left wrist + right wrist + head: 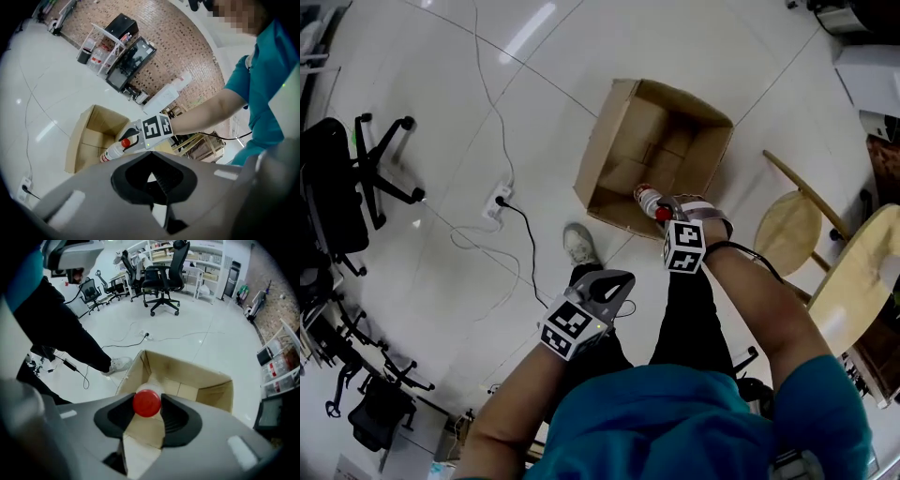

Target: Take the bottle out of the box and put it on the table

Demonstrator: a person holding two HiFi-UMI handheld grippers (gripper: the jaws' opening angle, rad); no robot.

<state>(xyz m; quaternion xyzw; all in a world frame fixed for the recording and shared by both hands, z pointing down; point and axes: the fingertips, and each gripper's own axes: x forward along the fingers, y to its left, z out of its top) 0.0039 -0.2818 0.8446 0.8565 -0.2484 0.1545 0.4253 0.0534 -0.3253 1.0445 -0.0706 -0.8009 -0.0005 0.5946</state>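
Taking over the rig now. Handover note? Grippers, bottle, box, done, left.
Right gripper: shut on the bottle at its red-capped neck.
Left gripper: shut, empty, held back by the person's leg.
Box: open, on the floor. The bottle is at its near edge, body pointing into it.
Done: bottle gripped.
Left: lift it clear, carry it to the table, set it down. No table is clearly in view.

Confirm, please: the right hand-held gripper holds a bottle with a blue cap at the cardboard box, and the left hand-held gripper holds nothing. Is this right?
Only the colour is wrong: the cap is red, as the right gripper view shows. The right hand-held gripper does hold the bottle at the cardboard box, and the left hand-held gripper holds nothing.
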